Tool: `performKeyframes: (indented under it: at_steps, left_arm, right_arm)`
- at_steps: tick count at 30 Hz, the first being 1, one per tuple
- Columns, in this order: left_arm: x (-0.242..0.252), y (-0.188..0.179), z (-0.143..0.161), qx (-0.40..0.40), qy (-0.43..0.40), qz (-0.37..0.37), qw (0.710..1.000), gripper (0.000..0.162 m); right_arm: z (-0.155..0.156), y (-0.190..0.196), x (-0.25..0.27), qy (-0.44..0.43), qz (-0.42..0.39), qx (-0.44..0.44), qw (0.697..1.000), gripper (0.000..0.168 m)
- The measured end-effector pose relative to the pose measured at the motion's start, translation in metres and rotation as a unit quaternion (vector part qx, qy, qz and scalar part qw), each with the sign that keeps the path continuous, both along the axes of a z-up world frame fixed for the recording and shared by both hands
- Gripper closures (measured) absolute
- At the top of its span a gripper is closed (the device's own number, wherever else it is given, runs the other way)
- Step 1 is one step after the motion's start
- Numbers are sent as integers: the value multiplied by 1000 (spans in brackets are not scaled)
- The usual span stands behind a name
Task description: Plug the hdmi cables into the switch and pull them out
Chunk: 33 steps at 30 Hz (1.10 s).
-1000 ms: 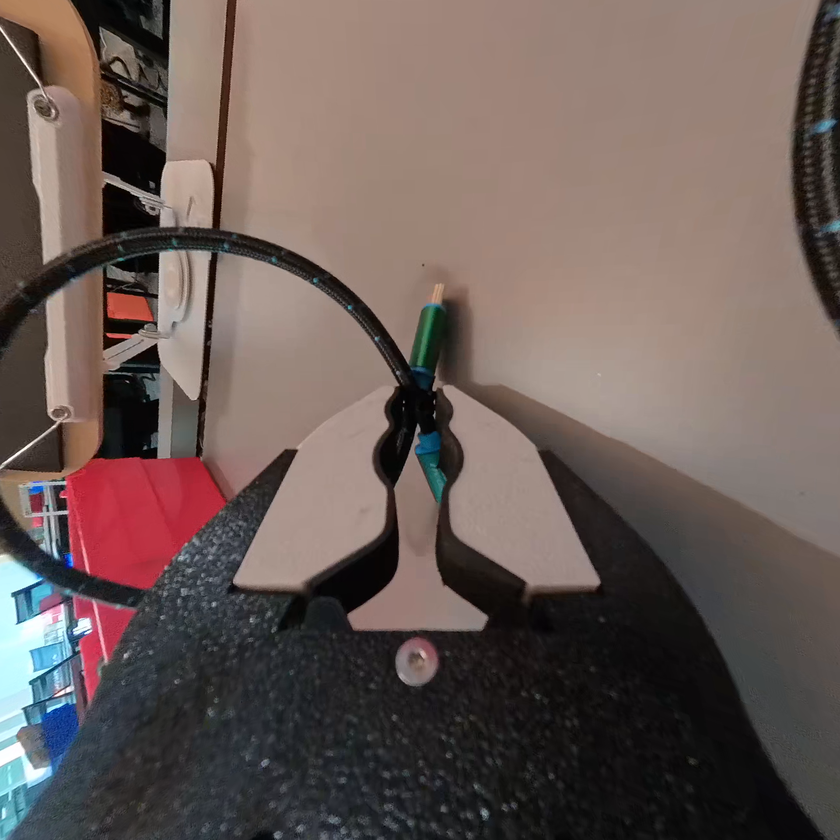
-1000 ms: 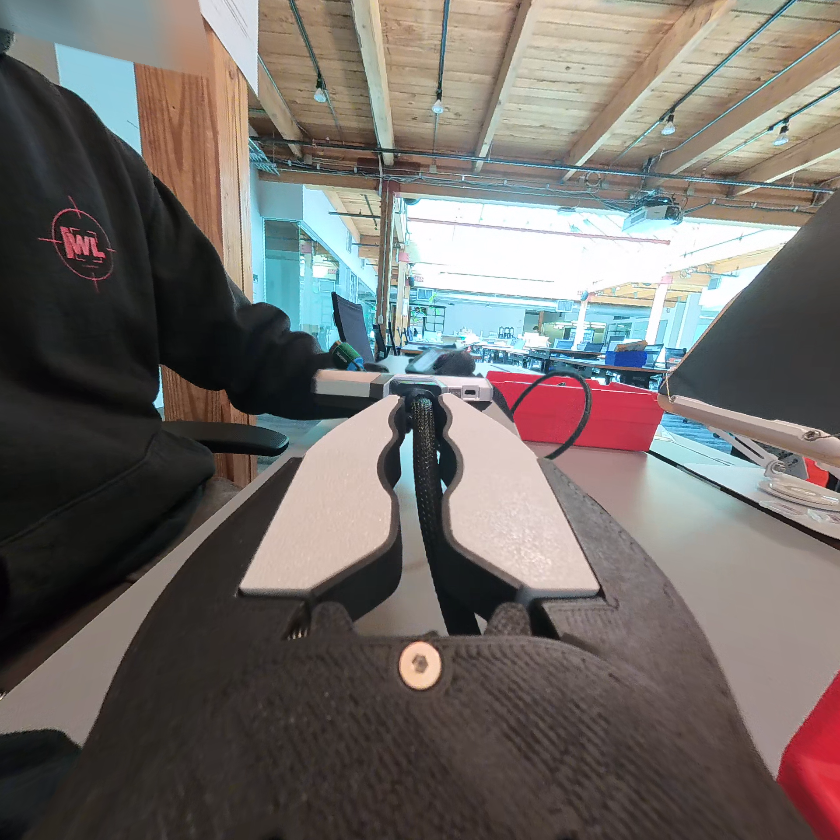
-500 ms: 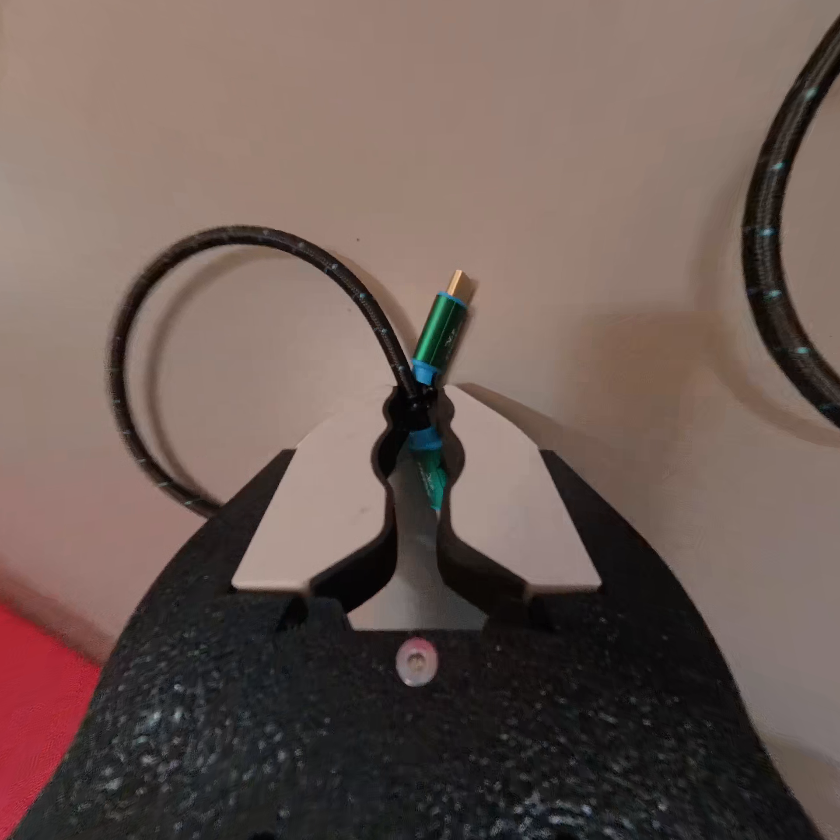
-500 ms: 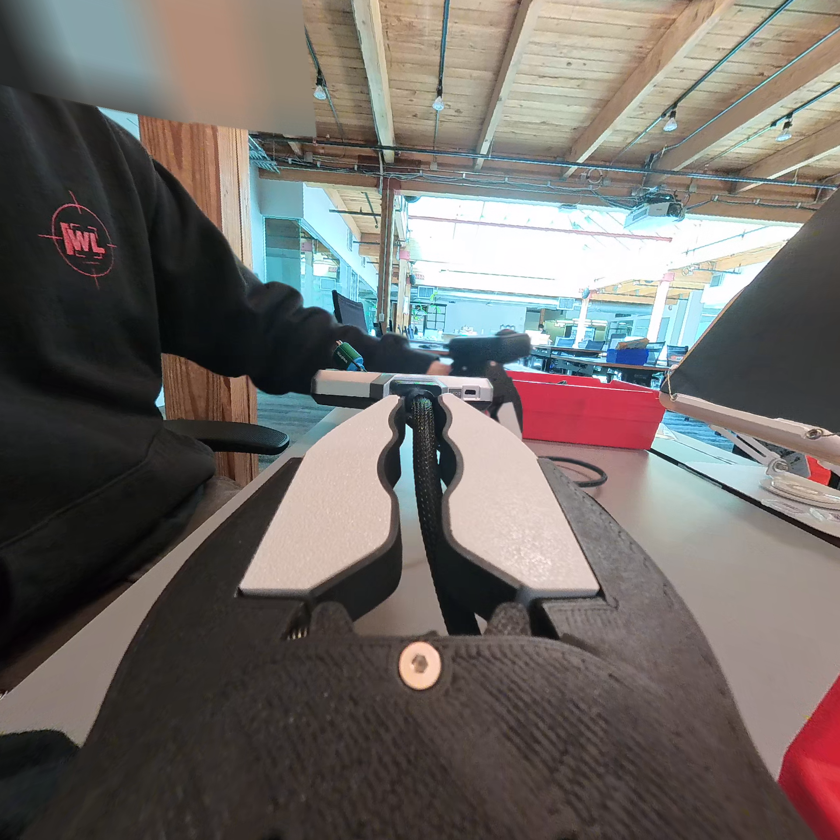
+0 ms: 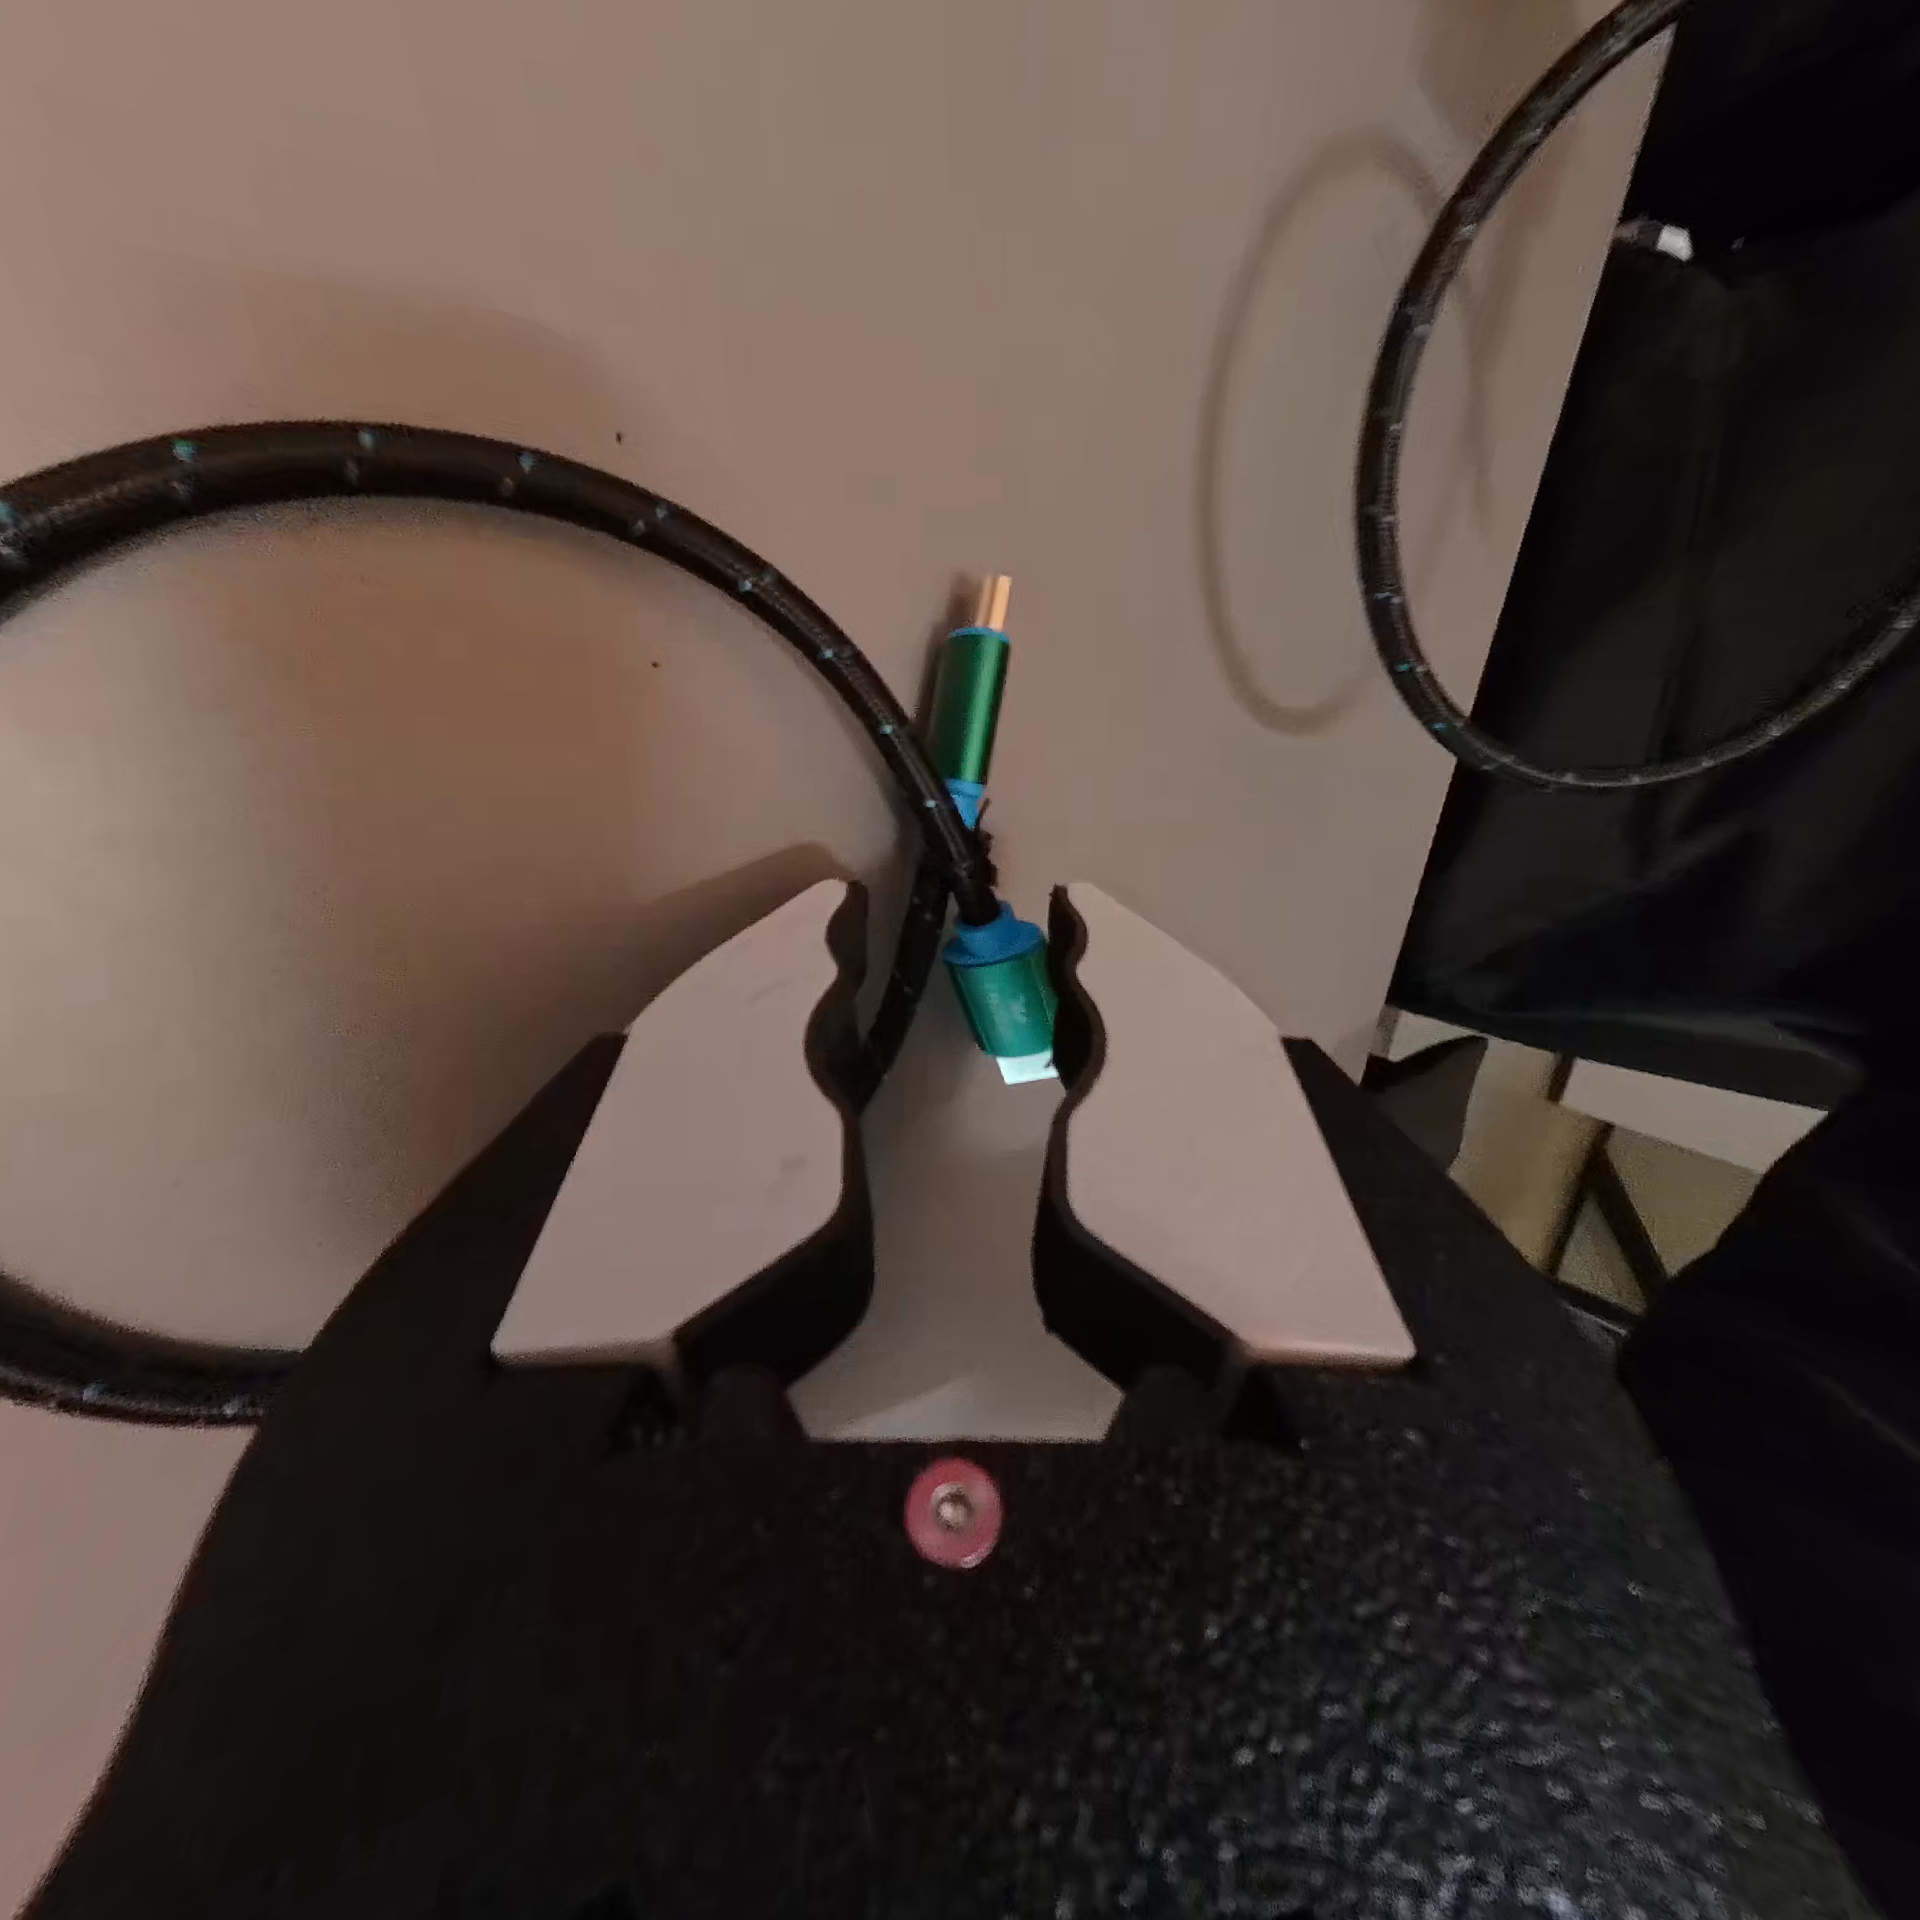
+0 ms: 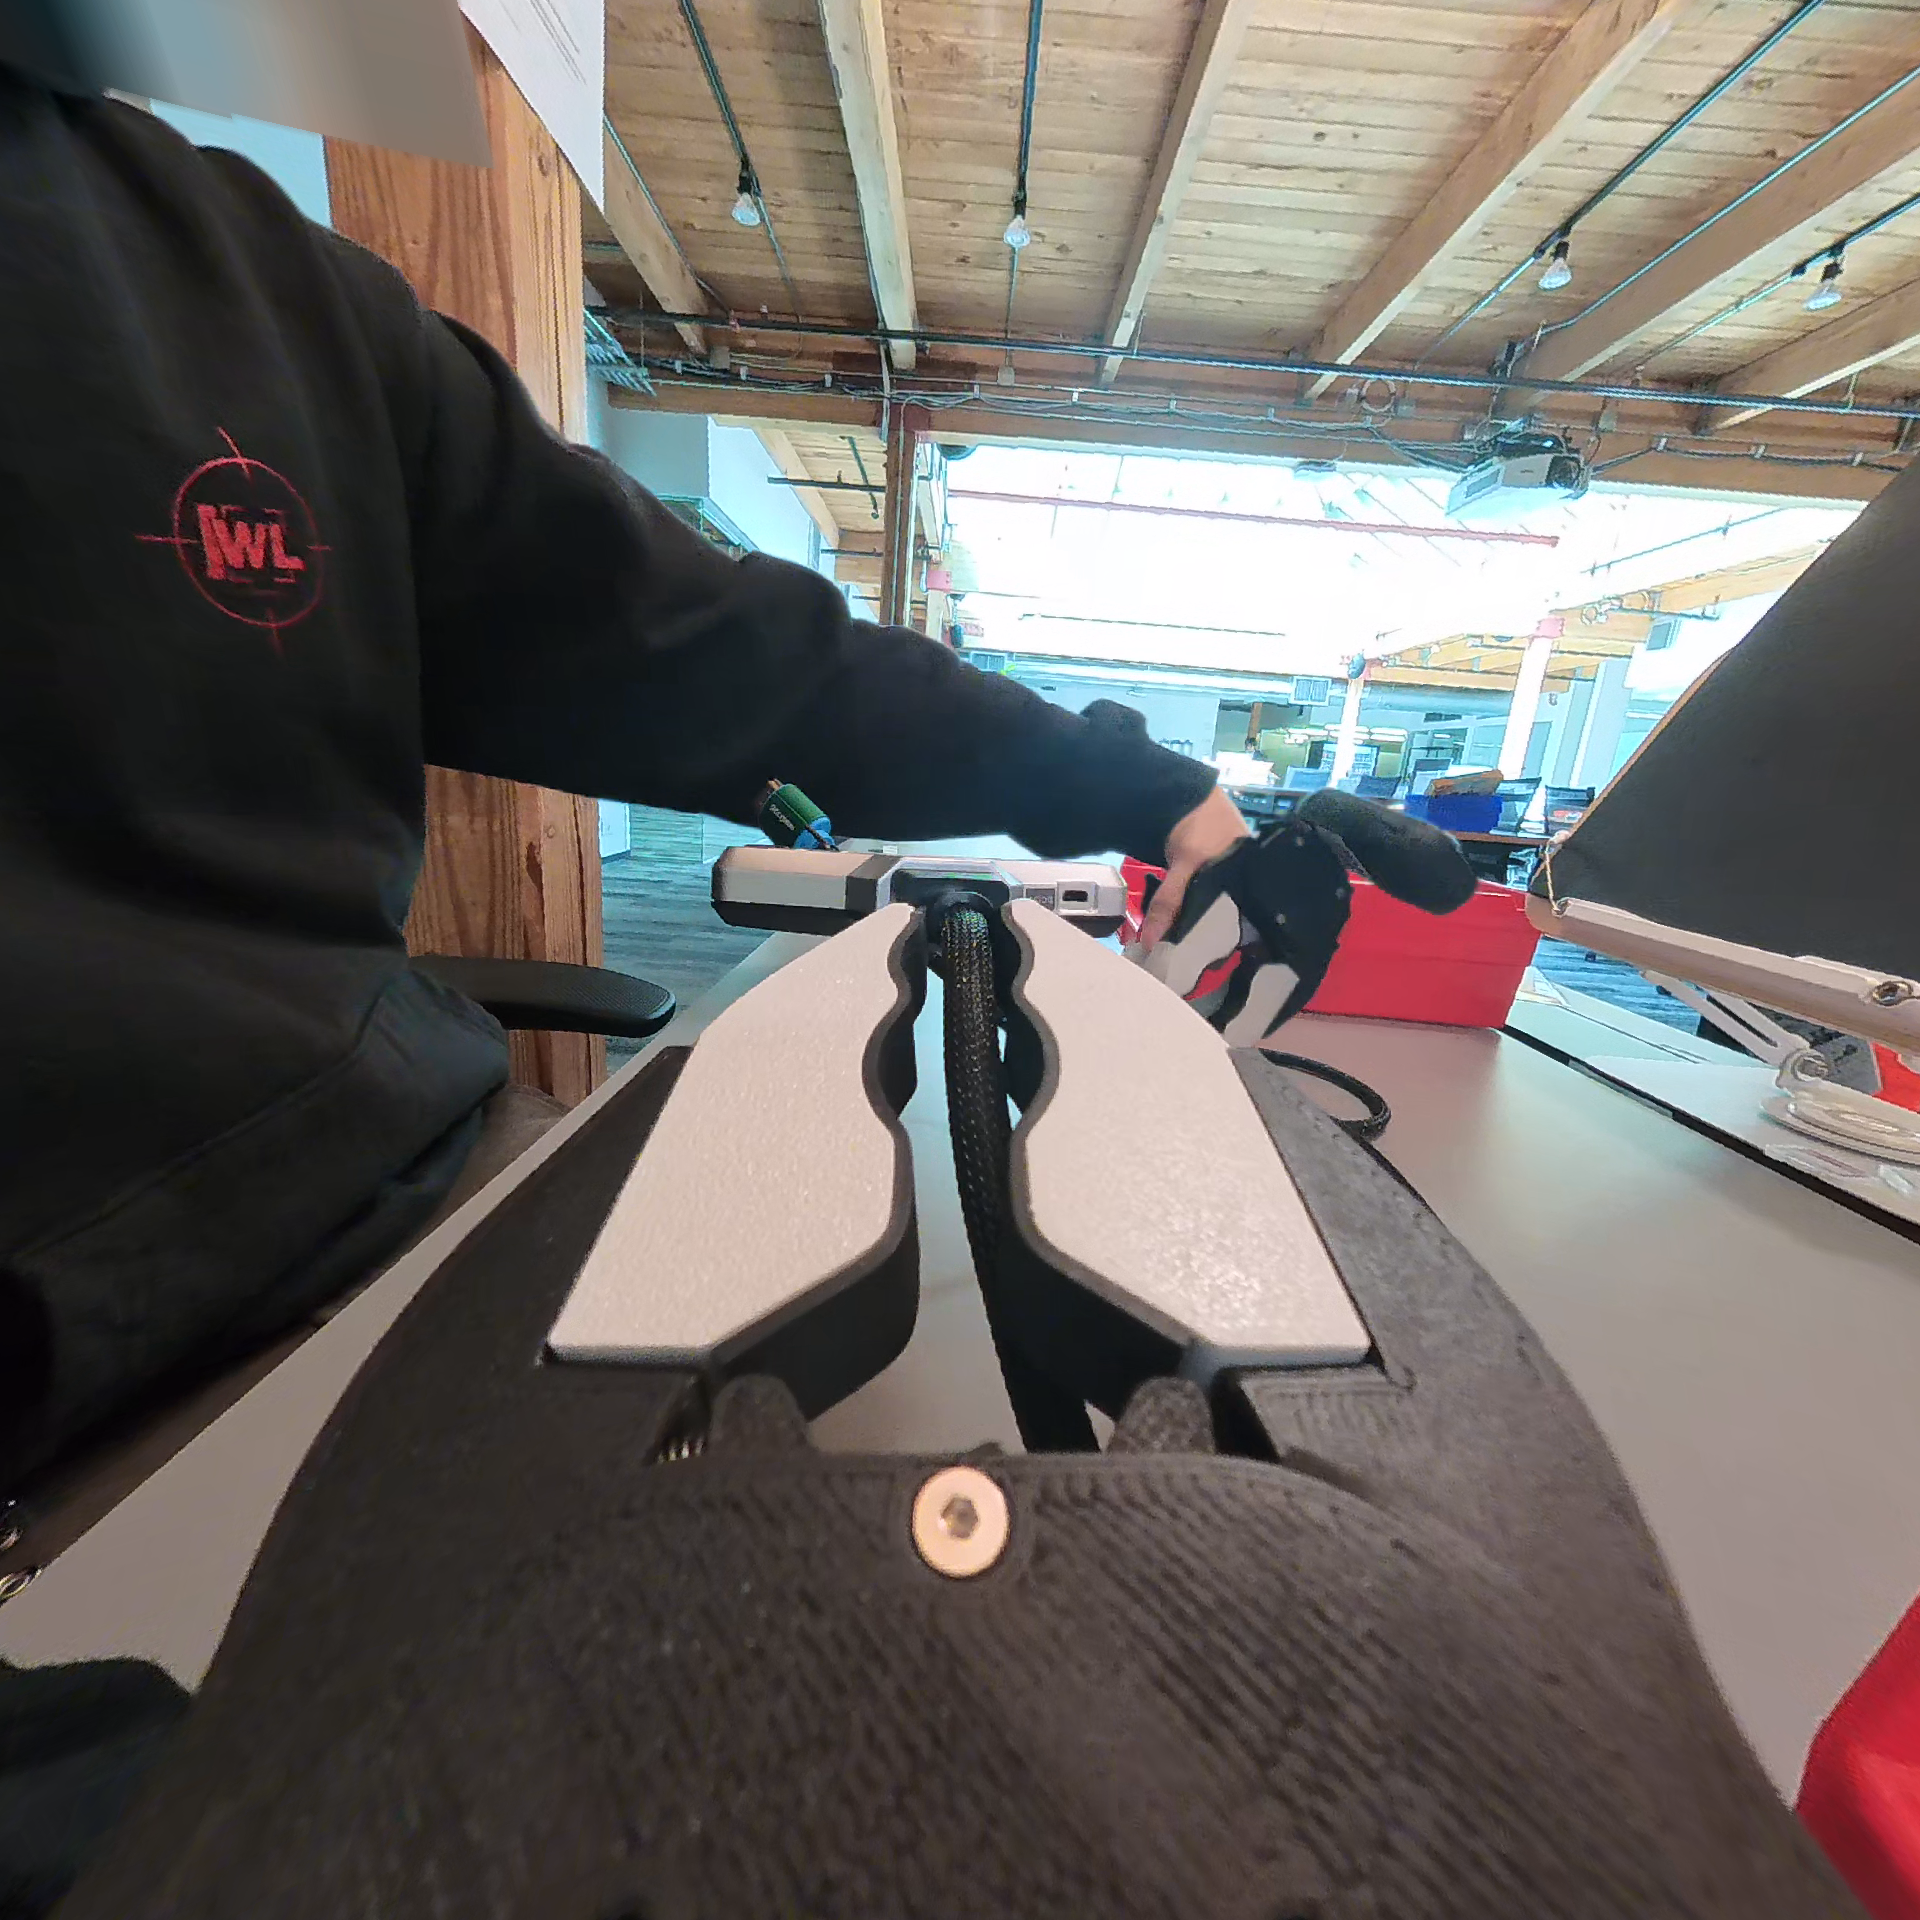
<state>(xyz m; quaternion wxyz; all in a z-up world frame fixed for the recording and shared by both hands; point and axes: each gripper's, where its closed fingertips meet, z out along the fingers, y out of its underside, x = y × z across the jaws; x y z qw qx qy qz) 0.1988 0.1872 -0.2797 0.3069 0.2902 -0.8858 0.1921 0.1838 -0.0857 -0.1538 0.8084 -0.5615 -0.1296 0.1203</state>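
In the left wrist view my left gripper is open just above the beige table. A green HDMI plug lies between its fingers, and the left pad stands clear of it. Its black braided cable loops off to the left. A second green plug lies just beyond the fingertips. In the right wrist view my right gripper is shut on a black braided HDMI cable, right where it enters the grey switch. The left gripper shows beyond the switch, pointing down.
A green plug sticks up behind the switch. A red bin stands at the back. A black lamp shade is at the right. The person's black sleeve reaches across. Another cable loop and dark fabric are right of the left gripper.
My left gripper has opened and let go of the cable with the green plugs, which now lies on the table. The right gripper has not moved and stays shut on its cable.
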Motion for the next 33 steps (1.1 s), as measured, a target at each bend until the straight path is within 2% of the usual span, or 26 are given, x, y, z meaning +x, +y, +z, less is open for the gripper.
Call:
performKeyframes:
  at_steps: [7,10,14,17,20,24,27,29,30,33]
  left_arm:
    - [-6,-3,-9,32,49,-50,997,147]
    - [-11,-6,-9,18,52,-70,996,148]
    - [-9,-8,-11,27,-30,-92,995,149]
    - [1,-10,-10,71,-159,-110,978,149]
    - [34,-9,13,168,-346,-70,920,149]
    - [46,-41,76,183,-539,2,822,149]
    - [33,-72,114,214,-660,-24,720,149]
    - [22,-92,131,235,-709,-51,663,149]
    - [17,-101,133,245,-719,-66,647,149]
    - [5,-118,131,259,-727,-100,627,149]
  right_arm:
    - [0,0,1,2,4,-1,1000,156]
    - [1,0,2,4,3,1,1000,156]
    - [1,1,3,3,-2,2,1000,157]
    - [1,1,5,3,-10,3,1000,157]
    - [1,2,7,3,-21,3,1000,157]
    - [2,3,15,7,-51,8,999,157]
    - [2,4,18,9,-64,10,998,157]
    - [3,5,18,10,-65,12,998,157]
    - [3,5,18,11,-65,13,998,157]
    - [3,5,17,10,-67,17,998,157]
